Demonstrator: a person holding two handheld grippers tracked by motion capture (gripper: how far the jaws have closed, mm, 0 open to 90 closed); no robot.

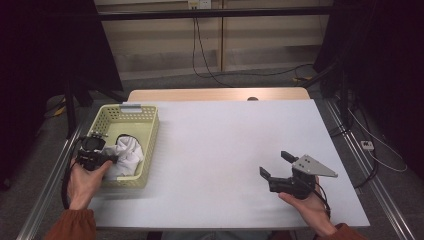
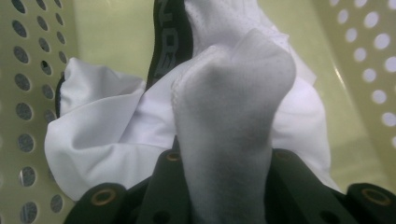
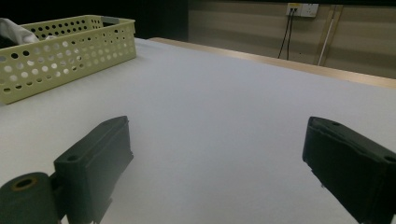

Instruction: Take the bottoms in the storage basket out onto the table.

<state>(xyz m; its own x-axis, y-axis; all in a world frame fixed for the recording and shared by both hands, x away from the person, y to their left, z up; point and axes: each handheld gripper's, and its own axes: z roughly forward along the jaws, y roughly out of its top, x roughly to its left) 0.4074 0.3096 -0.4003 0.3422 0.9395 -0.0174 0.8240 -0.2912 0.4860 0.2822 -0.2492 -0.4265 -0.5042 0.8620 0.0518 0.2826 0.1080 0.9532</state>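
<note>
A pale yellow perforated basket (image 1: 152, 135) stands at the table's left side and holds white clothing (image 1: 127, 155). My left gripper (image 1: 113, 159) reaches into it from the near left. In the left gripper view, the left gripper (image 2: 224, 170) is shut on a raised fold of the white cloth (image 2: 229, 107), which bulges up between the black jaws. A black band with lettering (image 2: 170, 42) lies behind the fold. My right gripper (image 1: 275, 164) hovers over the white table at the near right. It is open, with nothing between its jaws (image 3: 217, 154).
The basket (image 3: 60, 56) sits far left in the right gripper view, with white cloth (image 3: 14, 30) showing over its rim. The white table top (image 1: 225, 140) has a wooden strip (image 1: 215, 95) along its far edge. Cables hang down the back wall (image 1: 200, 45).
</note>
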